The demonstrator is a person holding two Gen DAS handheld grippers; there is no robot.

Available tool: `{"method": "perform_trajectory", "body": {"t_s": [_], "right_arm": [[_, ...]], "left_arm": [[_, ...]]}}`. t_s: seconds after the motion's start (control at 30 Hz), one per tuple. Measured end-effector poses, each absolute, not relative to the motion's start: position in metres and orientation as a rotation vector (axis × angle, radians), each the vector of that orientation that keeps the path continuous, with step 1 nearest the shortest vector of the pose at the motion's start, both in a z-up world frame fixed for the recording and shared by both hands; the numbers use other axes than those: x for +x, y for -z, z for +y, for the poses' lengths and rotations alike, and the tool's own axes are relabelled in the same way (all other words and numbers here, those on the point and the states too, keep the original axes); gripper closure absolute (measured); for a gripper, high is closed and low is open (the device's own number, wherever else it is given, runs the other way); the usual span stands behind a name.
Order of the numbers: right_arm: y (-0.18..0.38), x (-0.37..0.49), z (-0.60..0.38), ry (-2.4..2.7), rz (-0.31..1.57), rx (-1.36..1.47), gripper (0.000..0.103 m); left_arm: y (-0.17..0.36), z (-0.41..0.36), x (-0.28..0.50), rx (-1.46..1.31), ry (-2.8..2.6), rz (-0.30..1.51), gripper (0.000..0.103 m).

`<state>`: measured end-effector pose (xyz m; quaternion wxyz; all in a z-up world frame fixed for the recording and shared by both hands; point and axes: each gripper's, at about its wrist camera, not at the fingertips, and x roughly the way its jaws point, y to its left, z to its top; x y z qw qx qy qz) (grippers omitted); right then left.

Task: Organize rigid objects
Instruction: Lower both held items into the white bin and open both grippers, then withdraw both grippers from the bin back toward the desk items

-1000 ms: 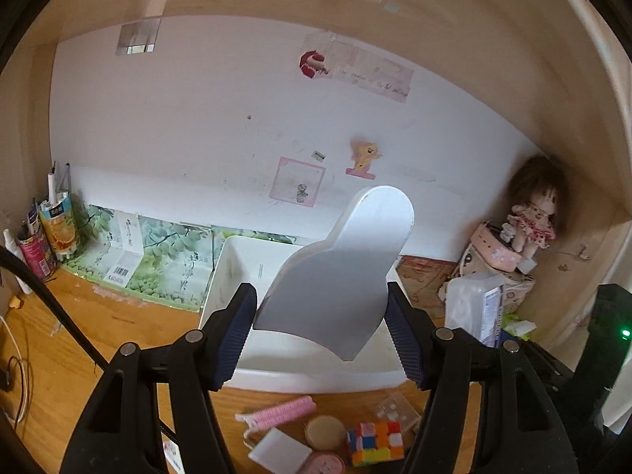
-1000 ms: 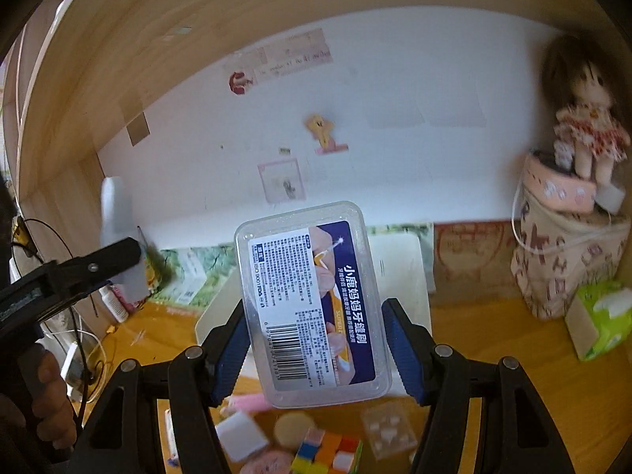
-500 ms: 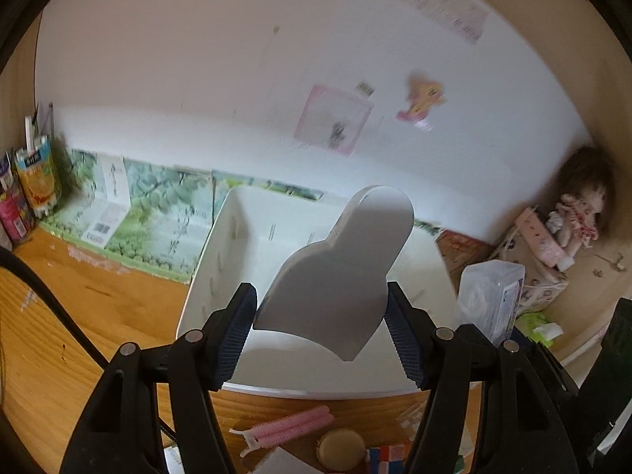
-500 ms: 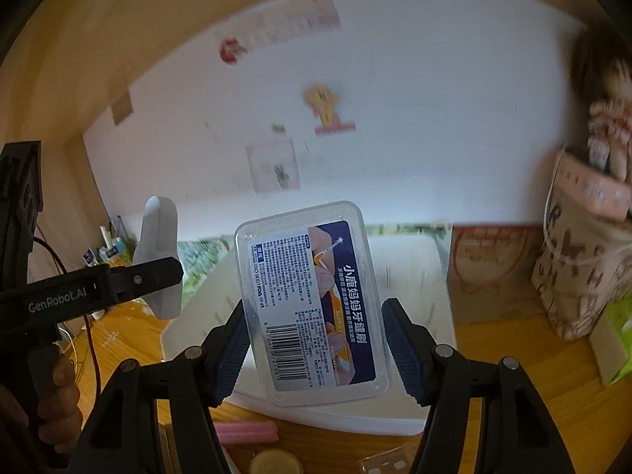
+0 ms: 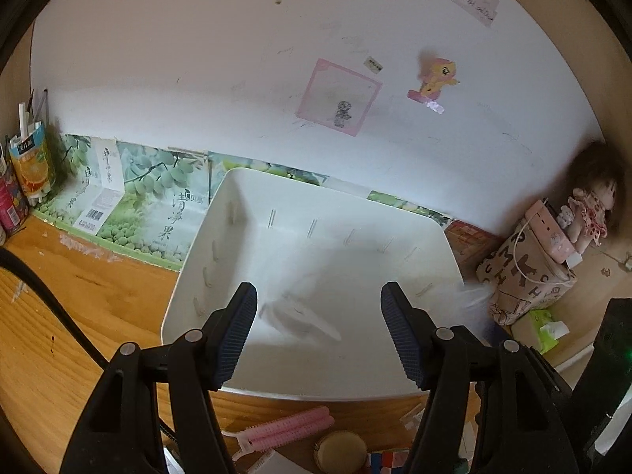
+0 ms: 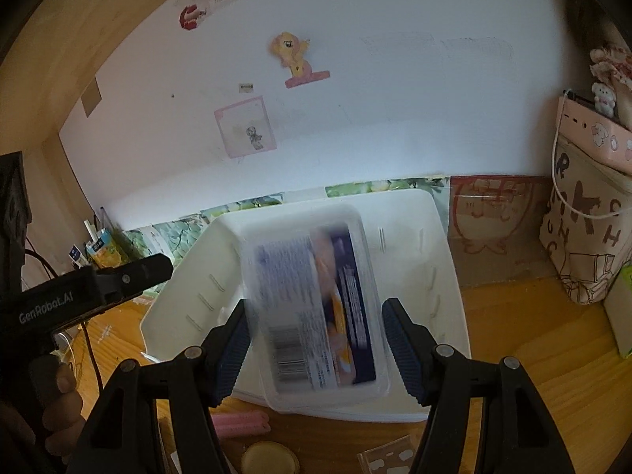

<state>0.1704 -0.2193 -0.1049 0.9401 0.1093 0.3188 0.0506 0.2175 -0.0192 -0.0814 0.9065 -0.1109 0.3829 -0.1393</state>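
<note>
A white plastic bin (image 5: 221, 233) stands on the wooden desk against the wall; it also shows in the right wrist view (image 6: 446, 245). My left gripper (image 5: 318, 331) is open and empty above the bin's near side. A blurred grey-white flat piece (image 5: 300, 316) is below it inside the bin. My right gripper (image 6: 316, 343) is open above the bin. A clear plastic box with a blue label (image 6: 316, 300) is blurred between its fingers and seems to be dropping free. The left gripper shows at the left of the right wrist view (image 6: 130, 276).
A pink hair roller (image 5: 284, 430), a round tan compact (image 5: 341, 448) and a colour cube (image 5: 385, 462) lie in front of the bin. A patterned bag with a doll (image 5: 533, 272) stands at the right. Drink cartons (image 5: 31, 162) stand at the left.
Both grippers moved forward over the bin and opened. The grey-white piece left the left gripper and dropped into the bin. The clear box slipped out of the right gripper's hold.
</note>
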Motion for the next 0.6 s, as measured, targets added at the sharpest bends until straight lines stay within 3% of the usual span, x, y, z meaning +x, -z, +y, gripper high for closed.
{"method": "perform_trajectory", "body": {"t_s": [0.07, 0.6], "right_arm": [[0.099, 0.166, -0.219, -0.100, 0.626, 0.211, 0.023], [0.039, 0.096, -0.219, -0.091, 0.453, 0.190, 0.021]], "left_arm": [[0.078, -0.019, 0.214, -0.231, 0.289, 0.785, 0.027], [0.012, -0.004, 0.140, -0.243, 0.296, 0.579, 0.020]]}}
